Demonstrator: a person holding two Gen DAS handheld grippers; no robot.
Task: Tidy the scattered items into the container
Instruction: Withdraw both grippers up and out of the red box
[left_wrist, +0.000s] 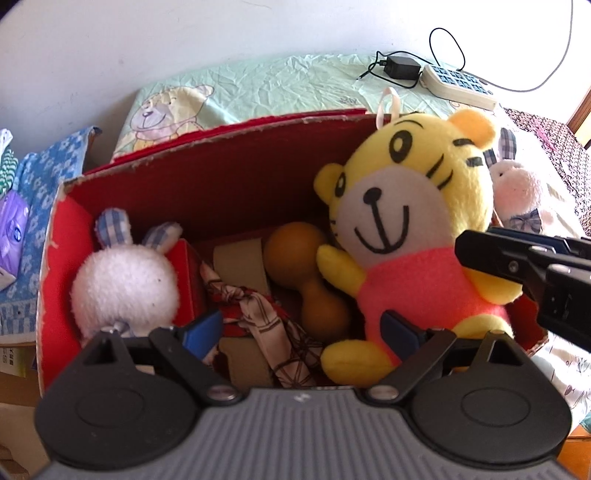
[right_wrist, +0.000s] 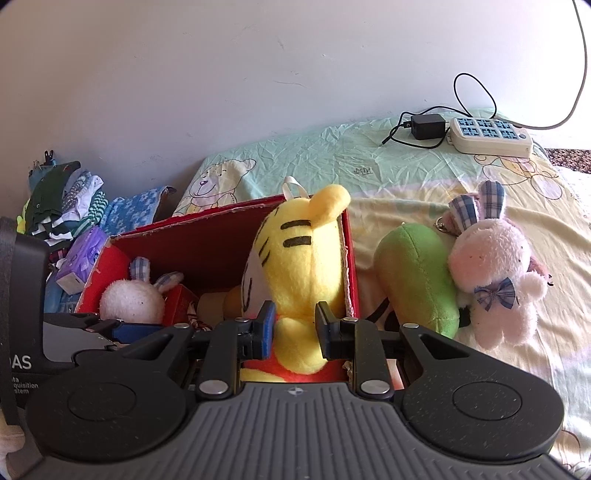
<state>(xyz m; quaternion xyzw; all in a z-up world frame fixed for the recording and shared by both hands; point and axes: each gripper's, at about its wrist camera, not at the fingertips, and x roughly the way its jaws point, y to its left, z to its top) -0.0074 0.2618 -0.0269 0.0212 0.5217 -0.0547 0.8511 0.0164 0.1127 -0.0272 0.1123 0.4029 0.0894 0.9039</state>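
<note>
A red cardboard box (left_wrist: 207, 173) (right_wrist: 195, 240) stands on the bed. Inside lie a white bunny (left_wrist: 125, 284) (right_wrist: 131, 299), a brown wooden dumbbell (left_wrist: 306, 273), a patterned cloth (left_wrist: 266, 314) and small boxes. A yellow tiger plush (left_wrist: 410, 221) (right_wrist: 299, 266) sits at the box's right end. My right gripper (right_wrist: 293, 328) is shut on the tiger's side; its finger shows in the left wrist view (left_wrist: 517, 266). My left gripper (left_wrist: 303, 332) is open and empty over the box's near edge. A green plush (right_wrist: 417, 280) and a pink bunny (right_wrist: 495, 280) (left_wrist: 517, 192) lie on the bed to the right.
A power strip (right_wrist: 487, 136) (left_wrist: 458, 83) and black adapter (right_wrist: 426, 125) lie at the bed's far edge by the wall. Folded clothes (right_wrist: 70, 199), a blue towel (left_wrist: 44, 192) and a purple tissue pack (right_wrist: 79, 262) sit left of the box.
</note>
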